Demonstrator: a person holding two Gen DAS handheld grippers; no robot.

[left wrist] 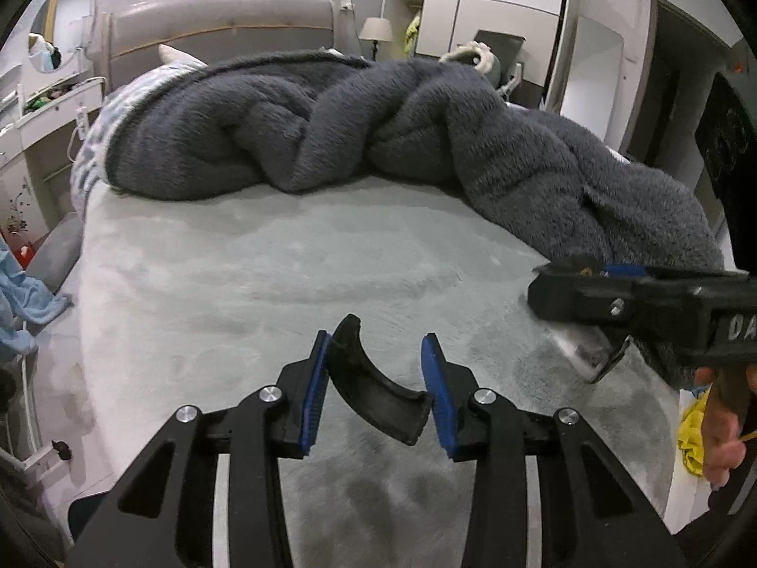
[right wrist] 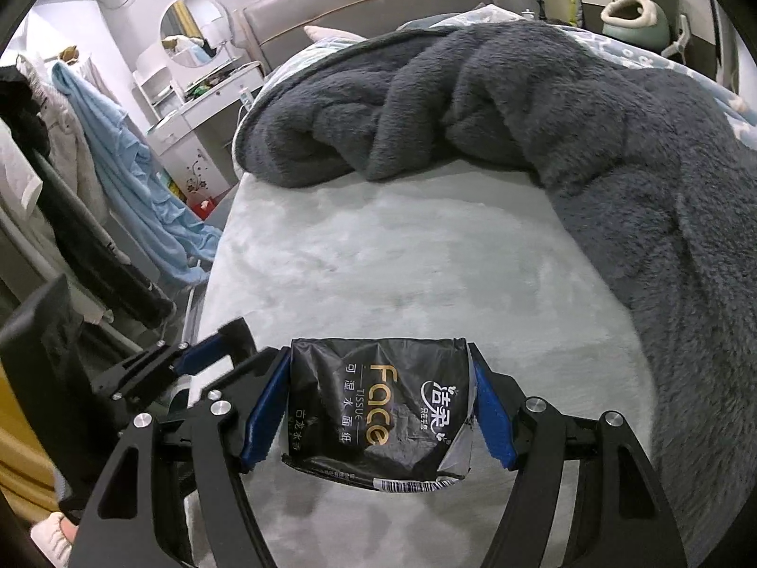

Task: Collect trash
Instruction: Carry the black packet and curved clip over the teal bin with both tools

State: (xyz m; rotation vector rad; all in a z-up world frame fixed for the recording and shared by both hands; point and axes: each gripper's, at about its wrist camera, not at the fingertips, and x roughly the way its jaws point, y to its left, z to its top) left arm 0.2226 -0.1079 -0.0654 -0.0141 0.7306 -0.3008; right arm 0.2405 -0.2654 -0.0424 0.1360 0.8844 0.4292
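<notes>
My left gripper [left wrist: 377, 340] is shut on a curved black plastic piece [left wrist: 374, 395], which spans slantwise between the blue pads [left wrist: 314, 393], just above the pale bed sheet [left wrist: 284, 260]. Beside it on the right, my right gripper [left wrist: 575, 331] comes in sideways with a silvery pack edge [left wrist: 584, 355] showing under it. In the right wrist view my right gripper [right wrist: 378, 352] is shut on a crumpled black tissue pack [right wrist: 378, 416] with gold "Face" lettering, held over the sheet [right wrist: 402, 260]. My left gripper [right wrist: 203, 359] appears at its left.
A thick dark grey blanket [left wrist: 378, 132] is heaped across the far half and right side of the bed. Clothes [right wrist: 118, 156] hang beside the bed on the left, near a white dresser with a round mirror [right wrist: 194, 38]. A hand [left wrist: 724, 430] grips the right tool; something yellow [left wrist: 690, 430] lies below it.
</notes>
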